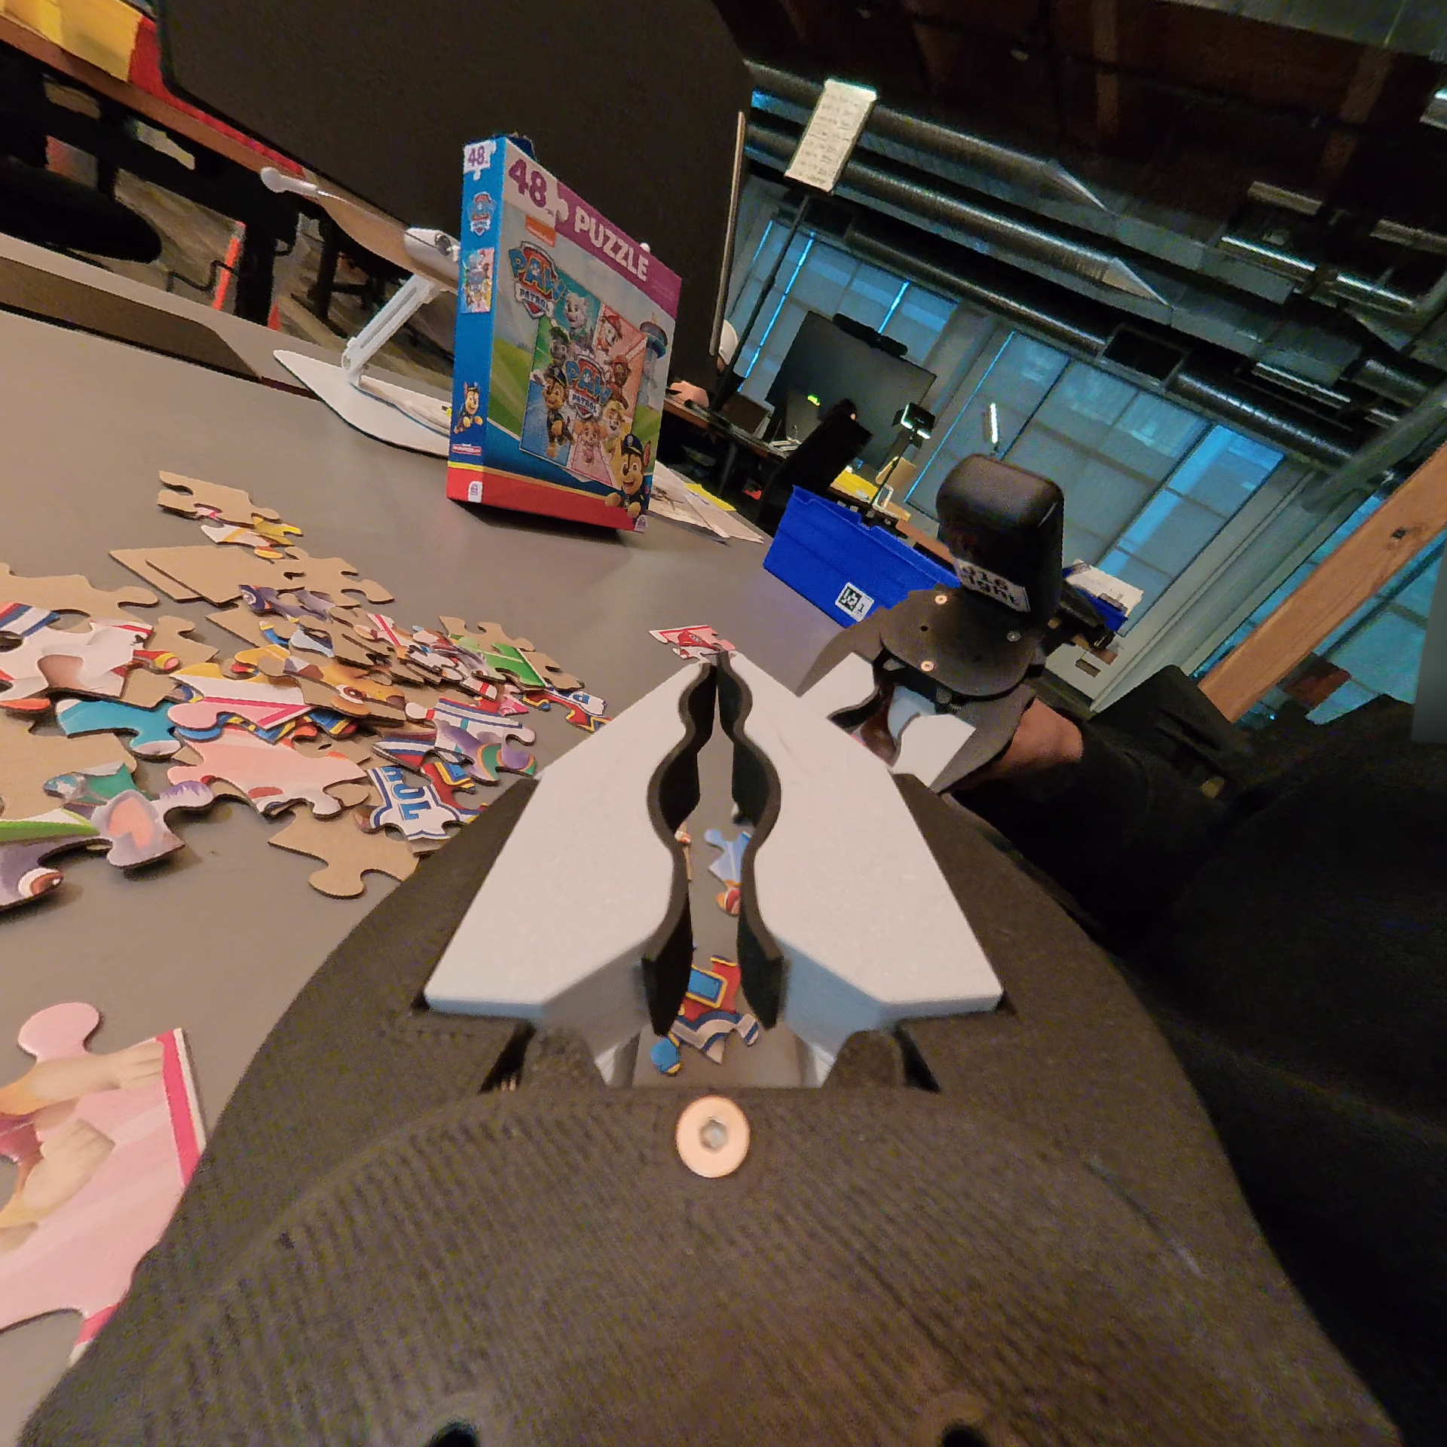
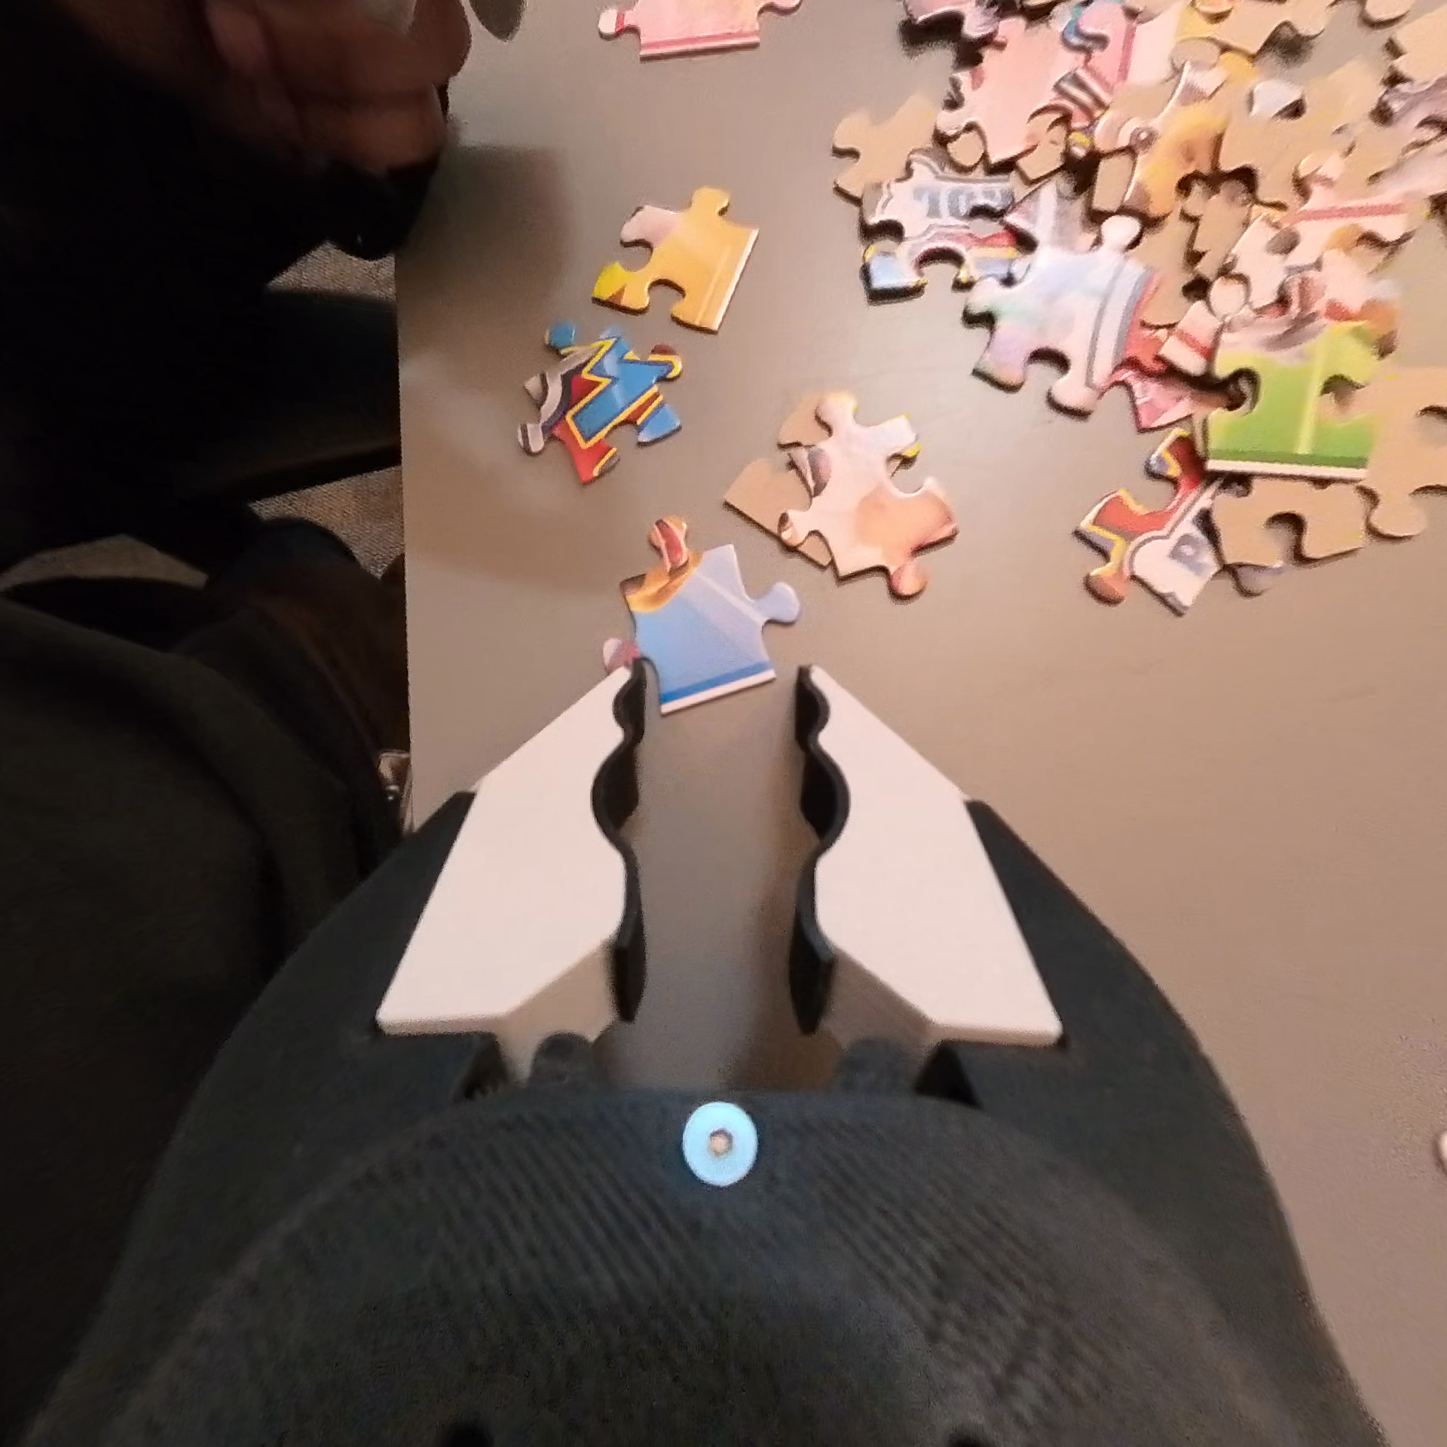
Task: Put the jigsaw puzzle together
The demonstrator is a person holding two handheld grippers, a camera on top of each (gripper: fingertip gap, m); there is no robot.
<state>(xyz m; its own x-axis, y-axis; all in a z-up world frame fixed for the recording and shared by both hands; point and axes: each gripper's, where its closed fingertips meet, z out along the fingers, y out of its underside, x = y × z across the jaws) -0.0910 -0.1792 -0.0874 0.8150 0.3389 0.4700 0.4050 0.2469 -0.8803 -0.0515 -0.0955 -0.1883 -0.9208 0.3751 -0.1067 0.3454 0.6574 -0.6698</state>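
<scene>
- My left tongs (image 1: 716, 665) are hanging low over the grey table (image 1: 235, 407), tips pressed together on a red-and-white puzzle piece (image 1: 693, 640), which is sticking out just past them.
- My right tongs (image 2: 720, 681) are standing spread above the same table, pads pressing on nothing; a light-blue puzzle piece (image 2: 701, 626) is lying flat at the tips, its near corner just inside the gap by the left-hand finger (image 2: 626, 697).
- In the left wrist view, those right tongs (image 1: 900, 720) are showing just beside my left ones, a dark-sleeved hand behind them.
- A heap of loose puzzle pieces (image 1: 274, 705), some face down in bare brown card, is spreading across the table to the left of my left tongs.
- Single pieces are lying apart near the table's edge beyond the blue one: a yellow piece (image 2: 689, 258), a blue-red-yellow piece (image 2: 599, 399) and a pale peach piece (image 2: 861, 493).
- A puzzle box (image 1: 560, 337) is standing upright farther back on the table, well apart from the heap.
- A white stand (image 1: 384, 329) is sitting behind the box, and a blue bin (image 1: 838, 556) is showing past the table's far edge.
</scene>
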